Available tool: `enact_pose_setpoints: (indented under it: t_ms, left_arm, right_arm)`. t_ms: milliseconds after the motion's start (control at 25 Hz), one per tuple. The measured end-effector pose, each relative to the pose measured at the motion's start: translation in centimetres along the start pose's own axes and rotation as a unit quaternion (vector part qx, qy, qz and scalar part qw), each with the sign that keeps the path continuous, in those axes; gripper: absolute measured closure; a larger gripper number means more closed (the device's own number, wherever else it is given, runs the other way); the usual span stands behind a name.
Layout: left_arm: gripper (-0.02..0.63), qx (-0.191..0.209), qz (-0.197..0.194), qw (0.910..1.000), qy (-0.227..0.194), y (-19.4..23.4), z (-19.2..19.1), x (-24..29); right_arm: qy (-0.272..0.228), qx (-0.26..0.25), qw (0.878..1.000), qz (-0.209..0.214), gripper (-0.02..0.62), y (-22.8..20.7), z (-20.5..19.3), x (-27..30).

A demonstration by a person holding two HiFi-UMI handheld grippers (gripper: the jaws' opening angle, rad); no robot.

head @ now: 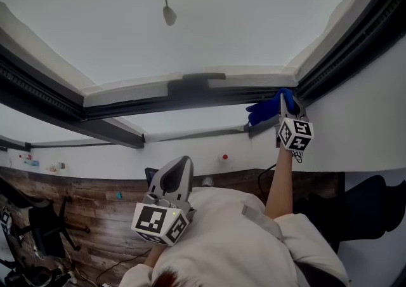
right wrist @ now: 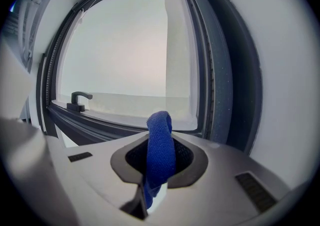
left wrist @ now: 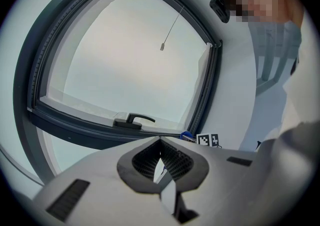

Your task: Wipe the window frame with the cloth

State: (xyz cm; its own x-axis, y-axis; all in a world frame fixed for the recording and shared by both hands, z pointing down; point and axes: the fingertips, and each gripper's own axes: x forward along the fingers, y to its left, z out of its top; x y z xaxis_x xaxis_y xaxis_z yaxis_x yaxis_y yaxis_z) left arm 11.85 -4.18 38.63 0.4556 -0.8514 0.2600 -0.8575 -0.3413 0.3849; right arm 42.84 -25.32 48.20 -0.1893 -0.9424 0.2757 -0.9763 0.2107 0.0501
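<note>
Blue cloth is clamped between the fingers of the right gripper, which is raised at arm's length to the corner of the dark window frame where the lower rail meets the right-hand upright; from the head view the cloth seems to be touching the frame there or just beside it. In the right gripper view a fold of it stands up out of the fingers, facing that same corner. The left gripper hangs low near the person's chest, its fingers together with nothing between them. The wiping looks to be under way at this corner, but no dust, streaks or damp marks show, so I cannot tell how much of the frame is done and how much is left. The frame is grey-black with a dark handle on its lower rail and a pull cord hanging before the pale pane. White wall surrounds it, and brown planks and a dark chair show below.
</note>
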Motion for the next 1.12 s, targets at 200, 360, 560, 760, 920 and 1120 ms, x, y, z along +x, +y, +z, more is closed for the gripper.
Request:
enact_pose_setpoints:
  t_ms: [200,360,560,760,920,1120]
  left_arm:
    - [0.601,0.000,0.000,1.0000,0.002,0.1,0.0,0.2]
    - [0.600,-0.001,-0.001,1.0000,0.003,0.1,0.0,0.4]
    - [0.601,-0.002,0.002,1.0000,0.006,0.2,-0.1,0.7]
    - [0.600,-0.002,0.003,1.0000,0.007,0.2,0.0,1.0]
    - [0.601,-0.002,0.003,1.0000,0.007,0.2,0.0,1.2]
    - [0.600,-0.001,0.002,1.0000,0.007,0.1,0.1,1.3]
  right_arm:
    - [-0.001,0.003,1.000,-0.010,0.545,-0.8,-0.1,-0.1]
    - [-0.003,0.004,1.000,-0.017,0.545,-1.3,0.0,-0.2]
    - [-0.003,0.005,1.000,-0.023,0.545,-2.0,-0.2,-0.2]
    - [-0.002,0.007,1.000,-0.030,0.545,-2.7,-0.2,-0.3]
    - [-0.003,0.009,0.999,-0.034,0.545,-3.1,-0.3,-0.3]
    - [-0.002,0.010,0.999,-0.040,0.545,-3.7,-0.3,-0.4]
